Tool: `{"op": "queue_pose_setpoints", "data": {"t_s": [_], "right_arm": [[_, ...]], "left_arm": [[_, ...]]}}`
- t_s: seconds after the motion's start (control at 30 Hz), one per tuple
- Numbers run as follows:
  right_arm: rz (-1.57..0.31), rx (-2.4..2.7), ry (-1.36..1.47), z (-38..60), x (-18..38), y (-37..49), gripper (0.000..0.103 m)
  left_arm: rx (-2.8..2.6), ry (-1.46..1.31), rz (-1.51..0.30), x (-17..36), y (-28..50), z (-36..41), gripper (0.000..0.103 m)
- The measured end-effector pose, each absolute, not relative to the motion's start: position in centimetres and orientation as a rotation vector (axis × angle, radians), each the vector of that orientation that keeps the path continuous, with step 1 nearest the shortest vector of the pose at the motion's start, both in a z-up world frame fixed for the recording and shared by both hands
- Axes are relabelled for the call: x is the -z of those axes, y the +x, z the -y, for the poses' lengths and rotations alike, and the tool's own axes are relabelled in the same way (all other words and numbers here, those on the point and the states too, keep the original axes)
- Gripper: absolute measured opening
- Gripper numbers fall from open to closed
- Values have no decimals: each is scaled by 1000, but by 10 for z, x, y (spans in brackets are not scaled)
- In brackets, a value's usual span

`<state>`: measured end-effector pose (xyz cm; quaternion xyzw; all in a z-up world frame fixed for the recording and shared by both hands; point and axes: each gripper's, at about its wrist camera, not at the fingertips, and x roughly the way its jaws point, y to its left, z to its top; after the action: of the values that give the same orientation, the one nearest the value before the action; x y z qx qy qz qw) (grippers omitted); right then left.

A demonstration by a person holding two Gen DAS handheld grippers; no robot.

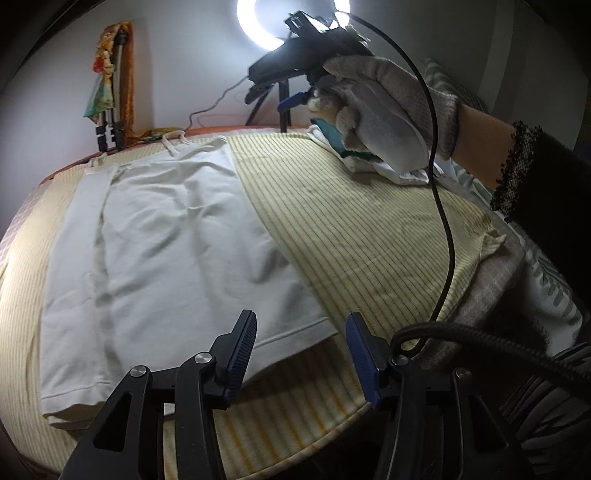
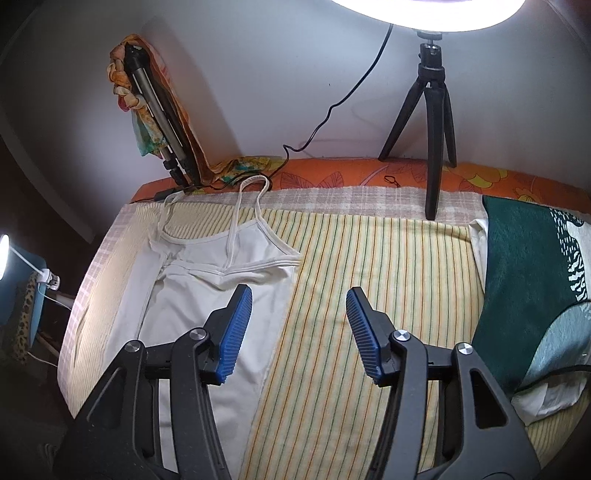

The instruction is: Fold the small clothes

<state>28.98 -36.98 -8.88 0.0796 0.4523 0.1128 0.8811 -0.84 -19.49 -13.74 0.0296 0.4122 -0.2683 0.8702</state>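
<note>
A white camisole top point(image 1: 173, 236) lies flat on the yellow striped cloth point(image 1: 362, 221), straps toward the far edge, its left side folded over. It also shows in the right wrist view point(image 2: 207, 295), with thin straps point(image 2: 251, 192) at the far end. My left gripper point(image 1: 301, 325) is open and empty, just above the top's near hem. My right gripper point(image 2: 299, 302) is open and empty, held in the air above the top's right edge near the straps. In the left wrist view the right gripper point(image 1: 275, 94) is held up by a gloved hand point(image 1: 384, 110).
A pile of folded clothes with a dark green garment point(image 2: 528, 288) lies at the right. A small black tripod point(image 2: 432, 110) holding a ring light point(image 2: 428, 11) stands at the far edge. A folded tripod wrapped in colourful cloth point(image 2: 155, 110) leans against the wall. A black cable point(image 1: 443, 221) hangs near my left gripper.
</note>
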Motion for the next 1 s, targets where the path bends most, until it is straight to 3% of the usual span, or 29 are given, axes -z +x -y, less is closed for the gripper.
{"op": "queue_pose_setpoints", "data": {"t_s": [0.23, 0.3, 0.47, 0.53, 0.77, 0.8, 0.83, 0.87, 0.9, 1.0], "right_arm": [[-985, -281, 217, 376, 122, 302, 56], [-999, -297, 252, 376, 132, 309, 56], [-1027, -321, 308, 368, 157, 328, 56], [-1039, -325, 324, 364, 166, 335, 56], [-1037, -335, 375, 356, 183, 352, 56], [-1032, -337, 376, 354, 183, 353, 53], [-1029, -340, 377, 353, 183, 355, 41], [-1036, -354, 380, 351, 184, 356, 22], [-1046, -364, 381, 348, 185, 358, 13], [-1058, -359, 340, 341, 182, 360, 6]], "left_arm": [[578, 137, -892, 158, -4, 229, 49], [565, 159, -898, 162, -2, 234, 43], [576, 102, -919, 169, 9, 228, 12], [590, 64, -927, 170, 13, 222, 4], [622, -67, -946, 167, 21, 210, 2], [627, -87, -949, 166, 21, 209, 2], [634, -108, -952, 166, 23, 207, 2], [640, -131, -955, 165, 23, 206, 1], [647, -153, -954, 163, 24, 206, 1], [664, -199, -944, 158, 24, 203, 1]]}}
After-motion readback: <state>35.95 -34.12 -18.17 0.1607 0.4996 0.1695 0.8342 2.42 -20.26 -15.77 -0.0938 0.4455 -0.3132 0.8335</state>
